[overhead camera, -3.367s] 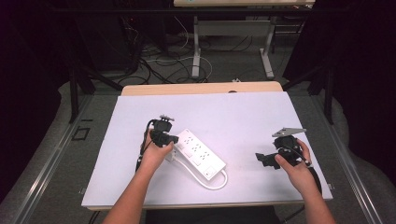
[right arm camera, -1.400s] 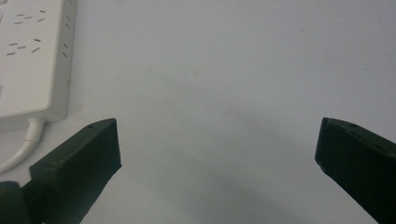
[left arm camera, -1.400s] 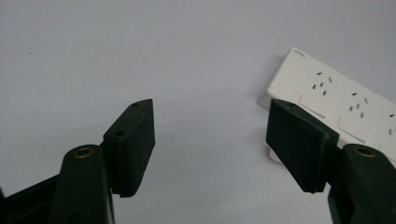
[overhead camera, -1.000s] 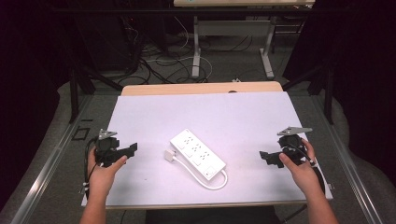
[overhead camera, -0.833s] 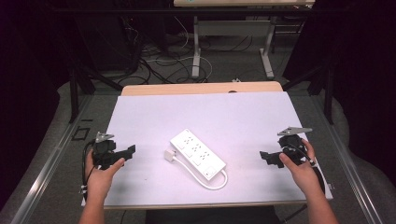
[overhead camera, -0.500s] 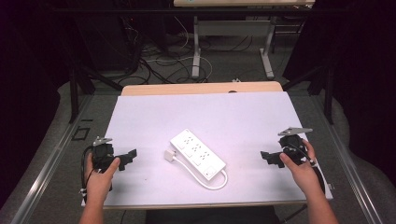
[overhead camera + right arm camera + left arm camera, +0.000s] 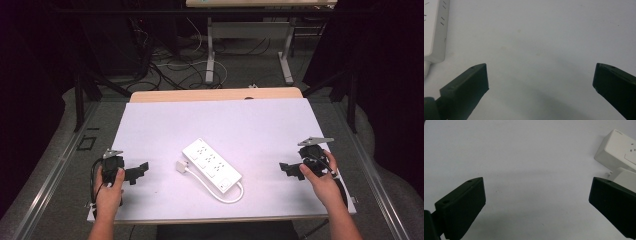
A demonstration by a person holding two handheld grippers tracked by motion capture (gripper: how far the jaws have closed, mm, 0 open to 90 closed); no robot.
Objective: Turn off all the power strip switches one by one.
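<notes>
With both claws gaping empty, the left gripper (image 7: 141, 169) and right gripper (image 7: 285, 168) flank the mid-frame power strip (image 7: 211, 163), apparently released.

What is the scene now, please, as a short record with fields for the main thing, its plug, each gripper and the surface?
main thing: white power strip, lying flat and slantwise near the middle of the table
plug: white plug, beside the strip's left end, on its short cable
left gripper: open, nothing between the jaws, at the table's left edge, apart from the strip
right gripper: open, empty, near the table's right edge
surface: white table
</notes>
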